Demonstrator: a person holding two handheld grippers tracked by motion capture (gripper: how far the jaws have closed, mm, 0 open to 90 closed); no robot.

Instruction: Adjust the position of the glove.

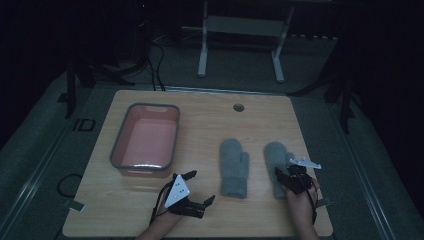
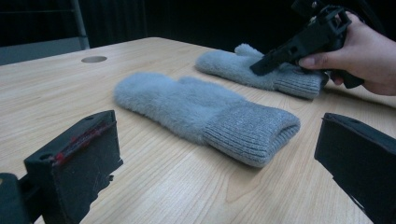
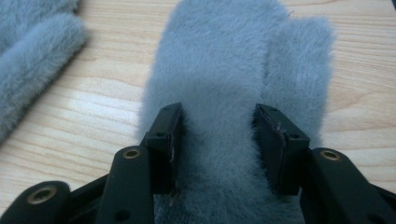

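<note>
Two fluffy grey mittens lie side by side on the wooden table (image 1: 200,120), cuffs toward me. My right gripper (image 1: 286,175) is down on the right mitten (image 1: 275,154). In the right gripper view its jaws squeeze the middle of this mitten (image 3: 219,56), and the gripper (image 3: 217,126) is shut on it; the other mitten (image 3: 32,56) lies to the left. My left gripper (image 1: 201,187) rests near the front edge, open and holding nothing, left of the left mitten (image 1: 234,167). In the left gripper view the gripper (image 2: 219,149) faces the near mitten's (image 2: 196,107) cuff, with the far mitten (image 2: 243,67) and the right gripper (image 2: 264,66) behind.
A pink basin with a grey rim (image 1: 117,145) stands on the left part of the table, nothing in it. A round cable hole (image 1: 238,107) sits near the far edge. A white frame (image 1: 240,30) stands on the floor beyond the table.
</note>
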